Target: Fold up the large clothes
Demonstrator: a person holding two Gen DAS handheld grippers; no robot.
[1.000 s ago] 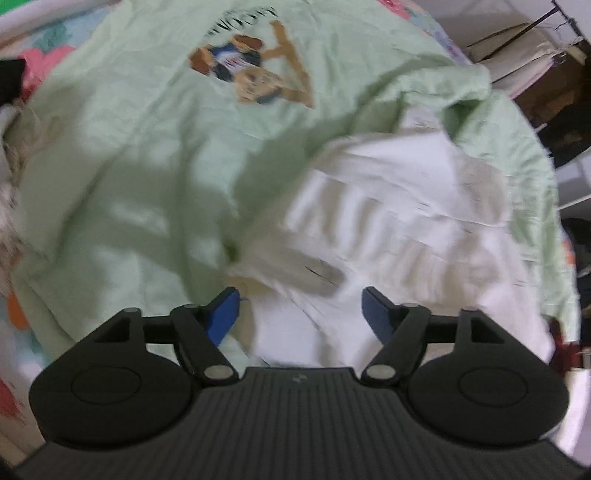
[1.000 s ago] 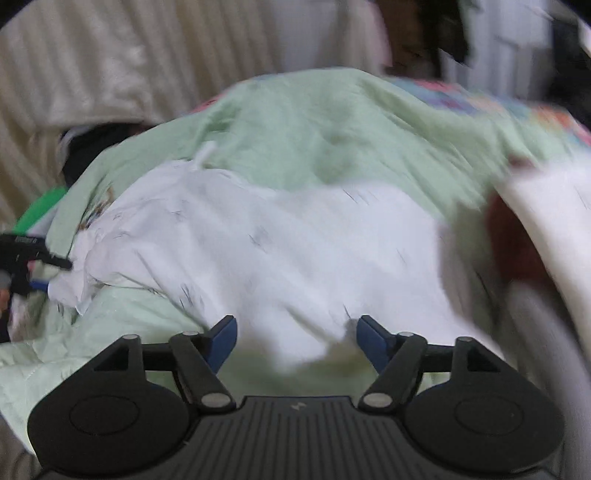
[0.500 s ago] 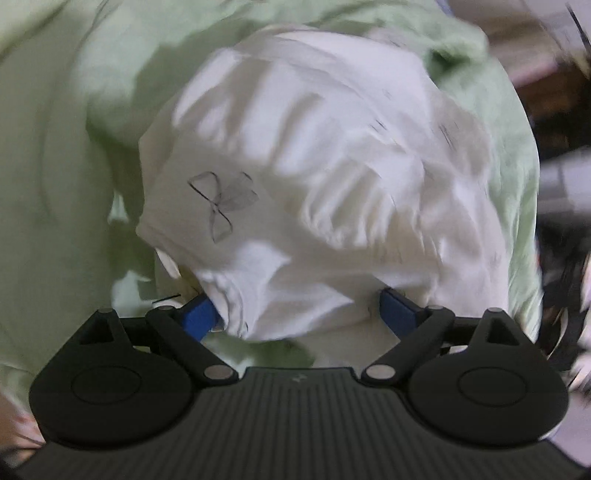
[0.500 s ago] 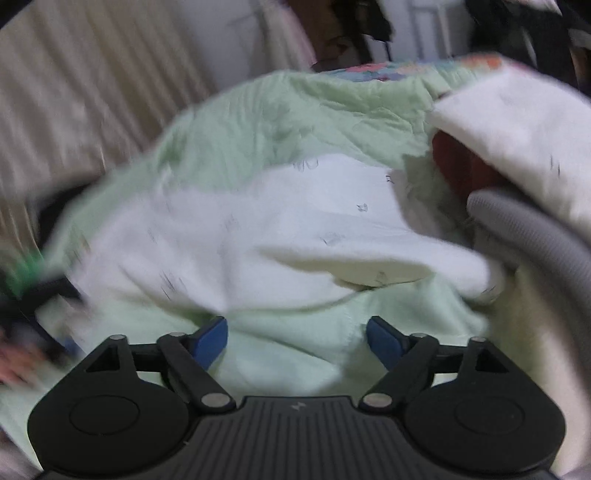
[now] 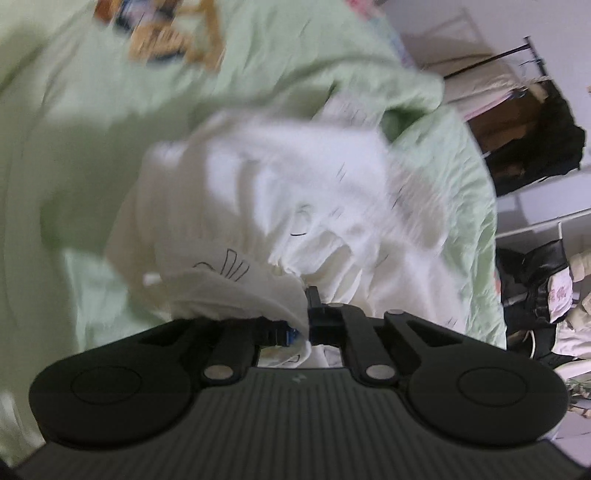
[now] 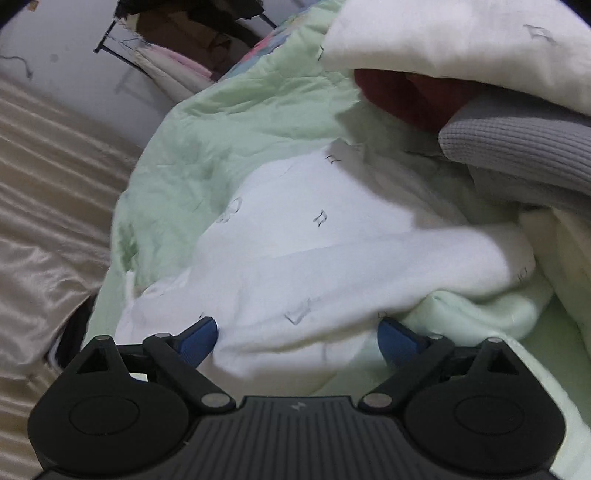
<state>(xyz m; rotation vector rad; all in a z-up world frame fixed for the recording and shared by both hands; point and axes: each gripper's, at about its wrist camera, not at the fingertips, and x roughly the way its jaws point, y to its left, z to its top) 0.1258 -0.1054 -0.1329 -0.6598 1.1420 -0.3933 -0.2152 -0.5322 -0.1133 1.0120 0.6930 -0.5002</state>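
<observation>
A crumpled white garment [image 5: 295, 184] with small black line prints lies on a pale green quilt [image 5: 92, 110]. My left gripper [image 5: 306, 321] is shut on a bunched edge of it, and cloth drapes over the left finger. In the right wrist view the same white garment [image 6: 314, 258] spreads over the green quilt [image 6: 221, 129]. My right gripper [image 6: 299, 332] stands wide and its jaws are closing. A fold of the white cloth lies between the blue pads [image 6: 199, 336], which do not pinch it.
The quilt carries a cartoon print [image 5: 166, 33] at its far end. A grey knit cloth [image 6: 517, 147], a dark red cloth [image 6: 399, 96] and another white cloth [image 6: 461, 37] pile up at the right. A clothes rack [image 5: 498, 66] stands beyond the bed; beige satin fabric [image 6: 44, 203] lies left.
My left gripper's jaws went from wide apart to shut on the white garment's edge. The right gripper rolled and dropped closer, so the white fold now sits between its fingers.
</observation>
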